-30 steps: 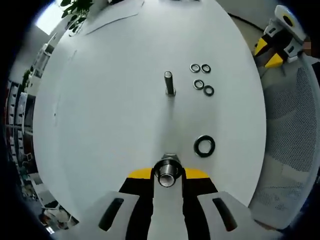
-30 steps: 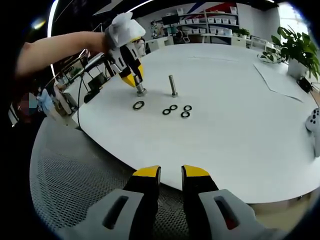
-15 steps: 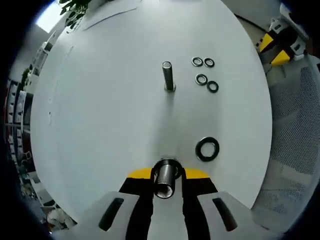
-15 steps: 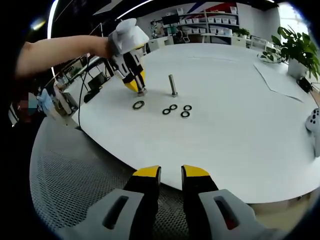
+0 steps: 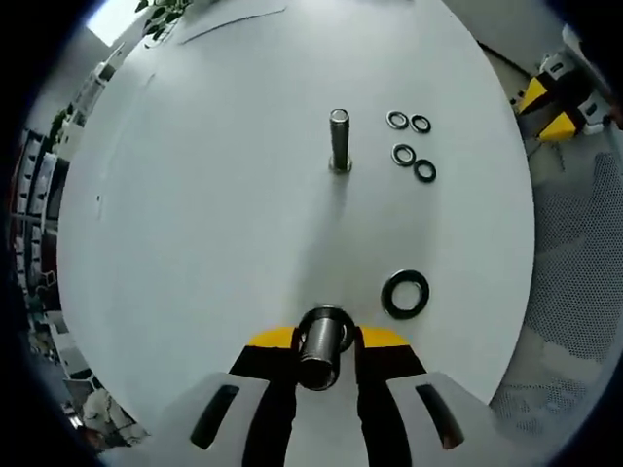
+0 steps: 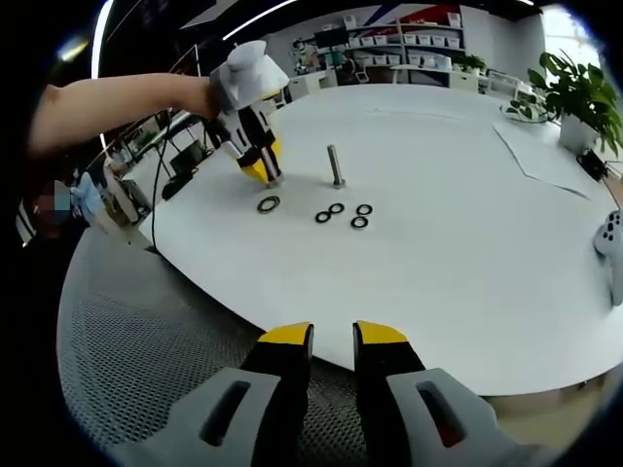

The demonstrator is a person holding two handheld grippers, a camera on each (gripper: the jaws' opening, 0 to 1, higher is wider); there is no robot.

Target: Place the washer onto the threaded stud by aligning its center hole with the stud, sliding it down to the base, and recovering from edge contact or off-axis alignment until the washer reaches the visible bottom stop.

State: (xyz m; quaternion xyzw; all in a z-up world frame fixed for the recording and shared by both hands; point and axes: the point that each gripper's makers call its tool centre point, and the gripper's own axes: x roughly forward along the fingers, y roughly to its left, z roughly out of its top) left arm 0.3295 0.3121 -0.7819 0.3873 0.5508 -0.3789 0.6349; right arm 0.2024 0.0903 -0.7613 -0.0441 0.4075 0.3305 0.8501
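An upright threaded stud (image 5: 339, 141) (image 6: 336, 166) stands on the round white table (image 5: 195, 214). A large black washer (image 5: 405, 294) (image 6: 268, 204) lies flat to the right of my left gripper (image 5: 325, 341), which is shut on a second short metal stud (image 5: 324, 336). That stud points down at the table; I cannot tell whether it touches. In the right gripper view the left gripper (image 6: 261, 167), held by a person's hand, is low over the table, left of the upright stud. My right gripper (image 6: 333, 336) hovers off the table's near edge, slightly open and holding nothing.
Several small black washers (image 5: 409, 144) (image 6: 343, 214) lie in a cluster right of the upright stud. A grey mesh chair (image 6: 136, 331) sits below the right gripper. A potted plant (image 6: 579, 97) and a sheet of paper (image 6: 550, 156) are on the far right of the table.
The left gripper has tilted and shifted a little with the short stud still in its jaws. The right gripper has stayed where it was.
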